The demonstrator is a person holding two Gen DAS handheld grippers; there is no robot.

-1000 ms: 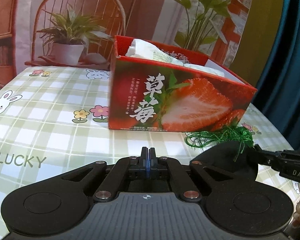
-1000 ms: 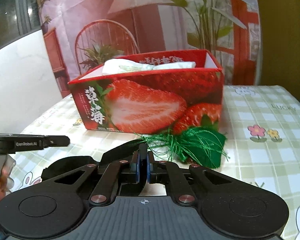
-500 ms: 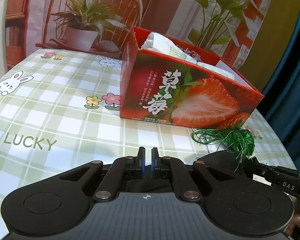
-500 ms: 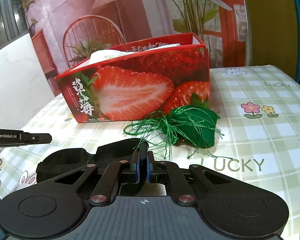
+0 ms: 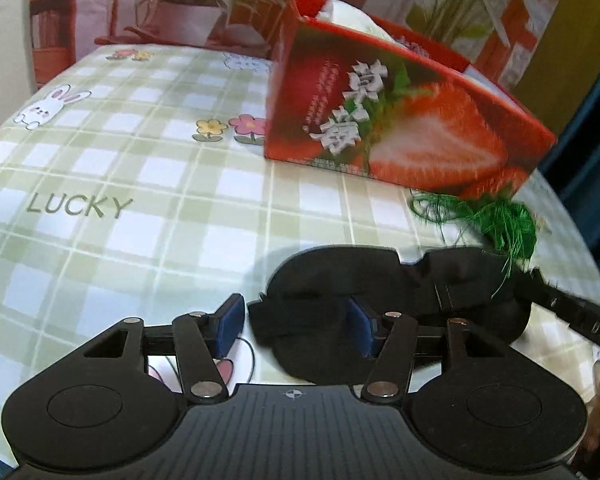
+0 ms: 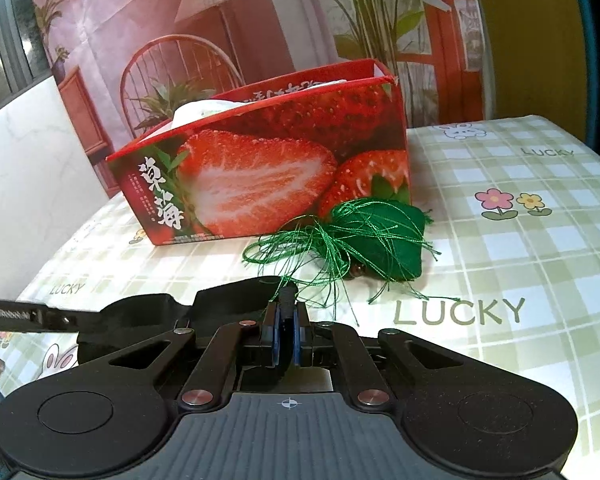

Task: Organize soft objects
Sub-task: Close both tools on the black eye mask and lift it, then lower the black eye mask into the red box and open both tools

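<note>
Black eye mask point(image 5: 384, 280) lies on worktop point(image 5: 140, 168) in front of strawberry box point(image 5: 384, 120). Right gripper point(image 6: 286, 338) pinches its edge, likely to lift it boxward. Left gripper point(image 5: 296, 326) spread, straddling mask's other end. Green tassel pouch point(image 6: 376, 236) beside box.

We saw a table point(image 5: 148, 168) covered by a green-checked cloth printed with "LUCKY", rabbits and flowers. On it stood a red strawberry box point(image 6: 268, 176). Just beside the box's front corner lay a green tasselled pouch point(image 6: 384, 236). Nearer the cameras, a black eye mask point(image 5: 380, 292) lay on the cloth, tassel threads trailing onto it.
</note>
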